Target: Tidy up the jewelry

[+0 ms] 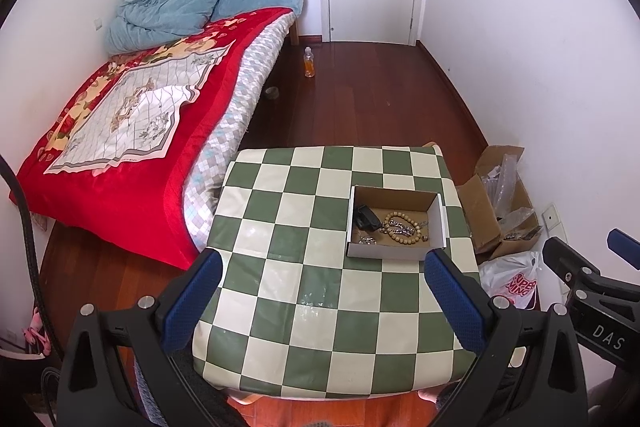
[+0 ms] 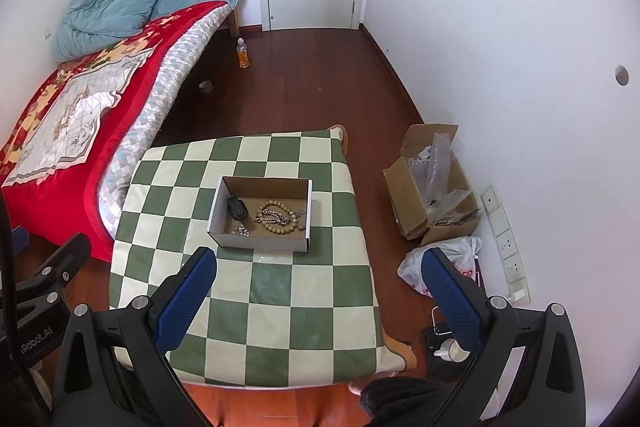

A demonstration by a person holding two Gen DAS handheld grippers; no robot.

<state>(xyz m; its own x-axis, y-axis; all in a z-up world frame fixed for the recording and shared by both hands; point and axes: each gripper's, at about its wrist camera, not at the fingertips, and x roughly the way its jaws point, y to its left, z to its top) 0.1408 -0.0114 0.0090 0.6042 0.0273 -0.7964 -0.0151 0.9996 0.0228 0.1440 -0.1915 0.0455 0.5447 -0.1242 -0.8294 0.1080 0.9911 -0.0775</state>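
A small open cardboard box (image 1: 396, 251) (image 2: 260, 241) stands on a table with a green and cream checked cloth (image 1: 312, 291) (image 2: 260, 291). Inside lie a wooden bead bracelet (image 1: 404, 237) (image 2: 276, 227), a silver chain (image 1: 398, 225) (image 2: 274, 215), a black item (image 1: 367, 217) (image 2: 237, 207) and small silver pieces (image 1: 367, 239) (image 2: 240, 231). My left gripper (image 1: 322, 293) is open and empty, above the table's near part, short of the box. My right gripper (image 2: 320, 291) is open and empty, over the table's near right edge.
A bed with a red quilt (image 1: 132, 131) (image 2: 60, 115) stands left of the table. An open carton with bubble wrap (image 1: 500, 199) (image 2: 432, 183) and a white plastic bag (image 1: 516, 279) (image 2: 444, 263) lie on the floor at right. A bottle (image 1: 309, 63) (image 2: 242, 54) stands near the door.
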